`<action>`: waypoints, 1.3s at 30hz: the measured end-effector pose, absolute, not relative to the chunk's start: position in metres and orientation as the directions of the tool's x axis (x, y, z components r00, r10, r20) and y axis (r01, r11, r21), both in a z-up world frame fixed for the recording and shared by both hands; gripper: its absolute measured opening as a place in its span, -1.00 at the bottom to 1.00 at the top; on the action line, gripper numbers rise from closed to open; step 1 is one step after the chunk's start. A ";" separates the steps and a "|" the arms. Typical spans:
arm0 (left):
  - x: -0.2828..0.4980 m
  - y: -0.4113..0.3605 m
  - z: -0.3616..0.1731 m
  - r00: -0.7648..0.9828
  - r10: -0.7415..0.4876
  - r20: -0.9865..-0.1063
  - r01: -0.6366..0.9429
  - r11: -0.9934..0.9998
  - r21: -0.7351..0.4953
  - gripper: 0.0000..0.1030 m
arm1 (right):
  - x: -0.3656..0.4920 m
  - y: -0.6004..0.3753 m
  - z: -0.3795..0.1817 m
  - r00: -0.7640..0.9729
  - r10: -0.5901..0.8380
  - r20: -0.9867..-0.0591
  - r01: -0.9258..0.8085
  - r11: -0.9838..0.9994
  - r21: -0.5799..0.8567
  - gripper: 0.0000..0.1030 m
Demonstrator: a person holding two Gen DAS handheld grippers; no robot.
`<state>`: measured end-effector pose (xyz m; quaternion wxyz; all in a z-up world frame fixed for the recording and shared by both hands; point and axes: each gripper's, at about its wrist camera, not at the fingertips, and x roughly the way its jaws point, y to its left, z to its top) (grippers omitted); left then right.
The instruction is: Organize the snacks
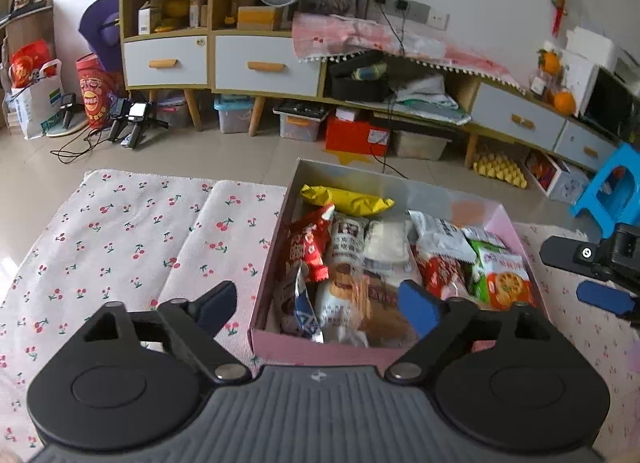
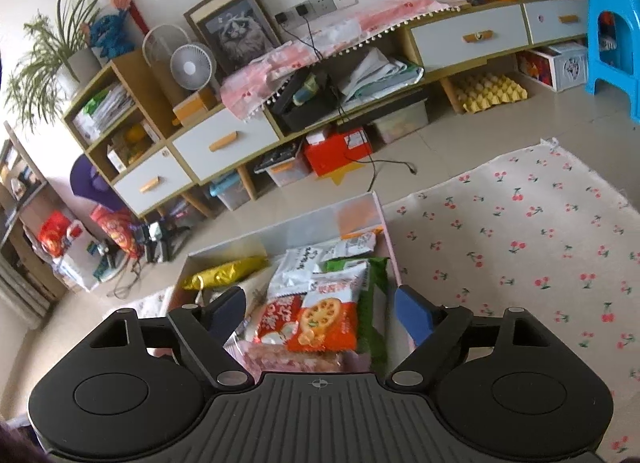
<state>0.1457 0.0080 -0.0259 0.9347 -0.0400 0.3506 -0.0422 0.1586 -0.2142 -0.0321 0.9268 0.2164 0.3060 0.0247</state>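
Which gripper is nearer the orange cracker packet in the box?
Right. The right gripper hovers directly over the orange cracker packet; the left gripper hovers over the box's other side.

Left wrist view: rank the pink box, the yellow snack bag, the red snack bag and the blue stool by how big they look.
1. pink box
2. blue stool
3. red snack bag and yellow snack bag look alike; the red one lies nearer, so I won't rank them.
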 end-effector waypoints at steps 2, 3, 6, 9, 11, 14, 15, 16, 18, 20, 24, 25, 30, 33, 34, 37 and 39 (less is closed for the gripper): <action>0.140 0.008 -0.024 0.748 -0.104 -0.655 0.063 0.994 -0.086 0.77 | 0.154 -0.215 -0.030 0.803 0.175 -0.570 0.084 0.914 0.398 0.64; 0.137 0.008 -0.023 0.748 -0.100 -0.657 0.065 0.995 -0.078 0.82 | 0.151 -0.216 -0.029 0.800 0.171 -0.576 0.082 0.919 0.386 0.64; 0.126 0.011 -0.020 0.744 -0.099 -0.661 0.067 0.995 -0.074 0.89 | 0.140 -0.218 -0.027 0.794 0.156 -0.588 0.078 0.932 0.353 0.72; 0.117 0.013 -0.019 0.733 -0.096 -0.674 0.075 0.995 -0.060 0.91 | 0.129 -0.219 -0.025 0.785 0.152 -0.601 0.067 0.943 0.326 0.73; 0.113 0.014 -0.018 0.726 -0.083 -0.682 0.076 0.996 -0.041 0.93 | 0.121 -0.219 -0.024 0.776 0.148 -0.613 0.061 0.949 0.308 0.73; 0.105 0.016 -0.016 0.723 -0.073 -0.687 0.072 0.997 -0.030 0.95 | 0.109 -0.219 -0.022 0.766 0.151 -0.625 0.049 0.956 0.290 0.73; 0.102 0.017 -0.016 0.721 -0.073 -0.689 0.071 0.997 -0.032 0.97 | 0.105 -0.219 -0.021 0.762 0.150 -0.630 0.047 0.957 0.286 0.73; 0.099 0.018 -0.015 0.719 -0.075 -0.691 0.070 0.997 -0.035 0.98 | 0.102 -0.219 -0.020 0.759 0.151 -0.634 0.047 0.958 0.284 0.73; 0.094 0.019 -0.015 0.709 -0.069 -0.702 0.065 0.997 -0.033 0.99 | 0.094 -0.218 -0.019 0.750 0.153 -0.643 0.047 0.958 0.283 0.74; 0.089 0.019 -0.014 0.703 -0.061 -0.708 0.061 0.998 -0.026 0.99 | 0.088 -0.217 -0.018 0.743 0.152 -0.652 0.049 0.959 0.280 0.75; 0.075 0.018 -0.013 0.710 -0.059 -0.702 0.059 0.998 -0.024 0.99 | 0.075 -0.210 -0.019 0.720 0.143 -0.679 0.046 0.967 0.252 0.75; 0.073 0.017 -0.013 0.709 -0.058 -0.703 0.059 0.998 -0.022 0.99 | 0.072 -0.208 -0.019 0.714 0.140 -0.686 0.046 0.968 0.245 0.75; 0.061 0.015 -0.012 0.704 -0.049 -0.709 0.053 0.998 -0.017 0.99 | 0.060 -0.200 -0.020 0.690 0.132 -0.711 0.037 0.975 0.217 0.75; 0.055 0.016 -0.010 0.702 -0.057 -0.710 0.050 0.998 -0.031 0.99 | 0.054 -0.194 -0.021 0.678 0.140 -0.722 0.023 0.977 0.211 0.75; 0.055 0.017 -0.010 0.698 -0.060 -0.714 0.047 0.998 -0.038 0.99 | 0.053 -0.192 -0.021 0.673 0.145 -0.725 0.016 0.977 0.211 0.75; 0.056 0.019 -0.013 0.672 -0.070 -0.737 0.043 0.998 -0.055 0.99 | 0.049 -0.187 -0.019 0.665 0.152 -0.731 0.003 0.978 0.207 0.75; 0.055 0.022 -0.014 0.662 -0.069 -0.747 0.028 0.997 -0.068 0.99 | 0.048 -0.184 -0.018 0.662 0.148 -0.735 0.005 0.980 0.201 0.76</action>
